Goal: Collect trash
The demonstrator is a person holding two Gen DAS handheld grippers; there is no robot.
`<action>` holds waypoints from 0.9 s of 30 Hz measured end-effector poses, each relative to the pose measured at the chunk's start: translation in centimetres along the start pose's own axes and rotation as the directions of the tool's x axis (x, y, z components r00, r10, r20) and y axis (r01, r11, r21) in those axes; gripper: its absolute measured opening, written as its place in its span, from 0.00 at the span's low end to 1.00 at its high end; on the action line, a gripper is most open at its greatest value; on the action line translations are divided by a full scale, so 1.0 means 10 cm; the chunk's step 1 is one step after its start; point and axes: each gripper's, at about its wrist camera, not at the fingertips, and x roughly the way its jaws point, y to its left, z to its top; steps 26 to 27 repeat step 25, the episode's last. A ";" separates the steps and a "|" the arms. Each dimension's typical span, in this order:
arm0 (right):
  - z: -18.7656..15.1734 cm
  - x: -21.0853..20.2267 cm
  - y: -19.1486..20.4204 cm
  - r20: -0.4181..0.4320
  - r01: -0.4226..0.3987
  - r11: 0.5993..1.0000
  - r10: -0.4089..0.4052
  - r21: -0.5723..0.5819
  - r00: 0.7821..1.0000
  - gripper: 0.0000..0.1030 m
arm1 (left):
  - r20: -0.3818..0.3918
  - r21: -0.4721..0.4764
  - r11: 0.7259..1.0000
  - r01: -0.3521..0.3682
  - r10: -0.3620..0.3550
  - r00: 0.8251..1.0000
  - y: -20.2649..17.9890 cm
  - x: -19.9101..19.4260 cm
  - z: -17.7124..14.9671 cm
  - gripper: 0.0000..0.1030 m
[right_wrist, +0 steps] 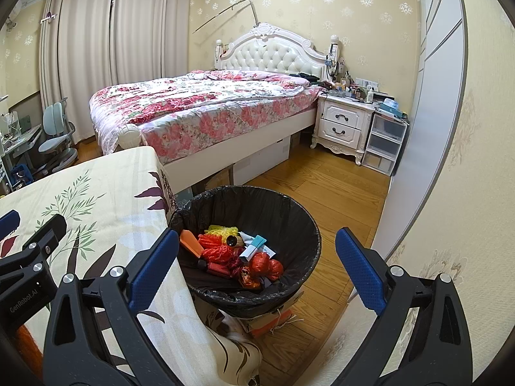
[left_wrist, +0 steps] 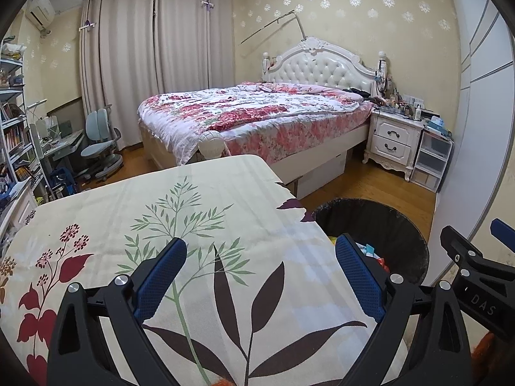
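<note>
Looking down past the right tool (right_wrist: 257, 271), spread wide and empty, the trash (right_wrist: 236, 254) is seen piled in the black bin (right_wrist: 289, 215) just below. The left tool (left_wrist: 260, 276), wide too, is held over the bare tabletop (left_wrist: 193, 193), the bin lying to its right.

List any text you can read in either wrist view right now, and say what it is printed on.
"DAS": white letters on the right gripper body, seen from the left wrist view.
"GenRobot.AI": on the left gripper body, seen from the right wrist view.
Items on the nightstand: labels too small to read.
</note>
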 end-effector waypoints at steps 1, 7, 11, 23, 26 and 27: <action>0.00 0.00 0.00 -0.001 0.000 1.000 0.000 0.000 1.000 0.93 | 0.002 0.000 1.000 -0.002 0.002 1.000 0.00 -0.01 0.00 0.90; 0.00 -0.01 -0.01 -0.002 -0.002 1.000 0.002 -0.003 1.000 0.93 | -0.003 -0.005 1.000 0.011 -0.011 1.000 0.04 0.00 0.00 0.90; 0.00 -0.01 0.00 -0.002 -0.002 1.000 0.002 -0.003 1.000 0.93 | -0.002 0.002 0.999 0.033 -0.033 0.999 0.03 0.00 0.00 0.90; -0.02 0.05 0.18 -0.019 -0.041 0.999 0.041 -0.027 0.999 0.93 | -0.021 0.010 1.000 -0.020 0.020 1.000 0.25 0.07 -0.03 0.90; -0.01 0.08 0.27 -0.032 -0.066 0.997 0.065 -0.037 0.997 0.93 | -0.051 -0.004 0.999 -0.045 0.045 0.998 0.41 0.11 -0.06 0.90; -0.01 0.08 0.27 -0.032 -0.066 0.997 0.065 -0.037 0.997 0.93 | -0.051 -0.004 0.999 -0.045 0.045 0.998 0.41 0.11 -0.06 0.90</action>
